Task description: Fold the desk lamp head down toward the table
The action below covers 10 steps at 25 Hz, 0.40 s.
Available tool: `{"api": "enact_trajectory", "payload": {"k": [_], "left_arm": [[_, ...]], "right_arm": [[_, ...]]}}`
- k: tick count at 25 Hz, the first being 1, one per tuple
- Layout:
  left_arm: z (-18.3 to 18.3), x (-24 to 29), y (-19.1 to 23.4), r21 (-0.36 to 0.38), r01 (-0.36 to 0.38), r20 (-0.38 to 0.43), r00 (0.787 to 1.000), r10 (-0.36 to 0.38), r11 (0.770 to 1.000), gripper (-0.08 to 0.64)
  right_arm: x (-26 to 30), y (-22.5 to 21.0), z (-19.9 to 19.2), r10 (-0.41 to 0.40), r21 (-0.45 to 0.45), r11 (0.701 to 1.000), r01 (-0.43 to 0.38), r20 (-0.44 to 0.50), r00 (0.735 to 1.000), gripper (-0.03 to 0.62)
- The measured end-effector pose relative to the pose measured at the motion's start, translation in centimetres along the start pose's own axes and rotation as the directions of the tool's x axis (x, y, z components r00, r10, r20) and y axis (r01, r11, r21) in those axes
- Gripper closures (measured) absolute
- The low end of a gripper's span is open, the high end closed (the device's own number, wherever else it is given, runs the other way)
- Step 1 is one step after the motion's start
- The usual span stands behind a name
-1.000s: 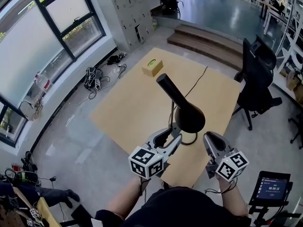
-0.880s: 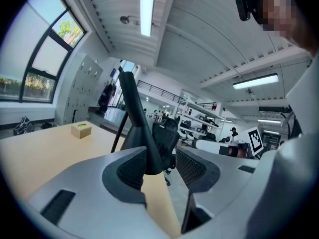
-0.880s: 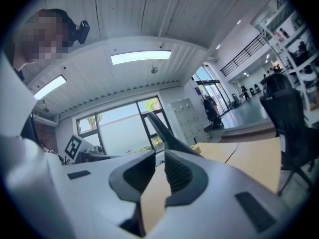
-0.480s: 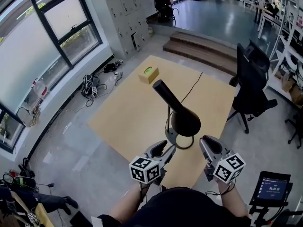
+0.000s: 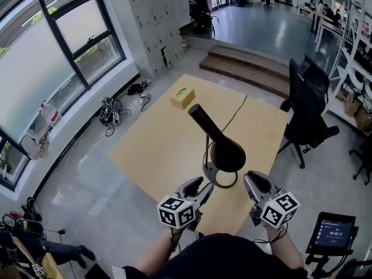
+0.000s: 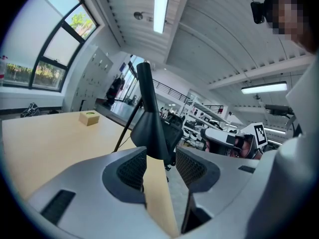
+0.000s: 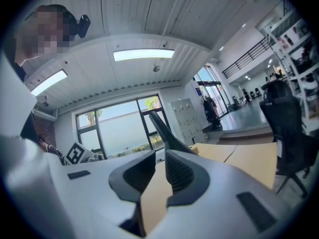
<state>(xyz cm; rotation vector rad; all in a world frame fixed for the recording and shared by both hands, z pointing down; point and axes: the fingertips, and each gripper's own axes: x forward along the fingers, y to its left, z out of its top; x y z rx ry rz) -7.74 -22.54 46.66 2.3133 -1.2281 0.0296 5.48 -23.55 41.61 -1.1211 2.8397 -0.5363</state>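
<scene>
A black desk lamp (image 5: 225, 153) stands on the tan table (image 5: 163, 147). Its cone head is raised, its stem (image 5: 202, 120) slants up to the left, and its ring base (image 5: 218, 178) rests near the table's front edge. My left gripper (image 5: 200, 186) hovers just in front of the base, open and empty. My right gripper (image 5: 251, 179) is to the right of the base, its jaws only narrowly apart with nothing between them. The left gripper view looks past the left gripper (image 6: 160, 166) at the lamp (image 6: 152, 131). In the right gripper view the lamp (image 7: 162, 128) rises beyond the right gripper (image 7: 160, 171).
A small yellowish box (image 5: 182, 97) sits at the table's far edge, with the lamp's cable (image 5: 233, 114) running toward it. A black office chair (image 5: 308, 106) stands right of the table. Steps (image 5: 250, 65) lie behind, cables and bags (image 5: 113, 106) on the floor at left, and a tablet (image 5: 333, 231) at lower right.
Both grippers have drawn back a little from the lamp base toward the person. The lamp keeps the same raised pose.
</scene>
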Motion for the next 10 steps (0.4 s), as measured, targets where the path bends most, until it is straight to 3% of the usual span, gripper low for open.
{"api": "enact_trajectory", "payload": {"k": [10], "left_arm": [[-1.4, -0.3, 0.2, -0.022, -0.004, -0.029, 1.000, 0.003, 1.000, 0.370]], "right_arm": [[0.1, 0.0, -1.3, -0.005, 0.032, 0.999, 0.006, -0.021, 1.000, 0.540]]}}
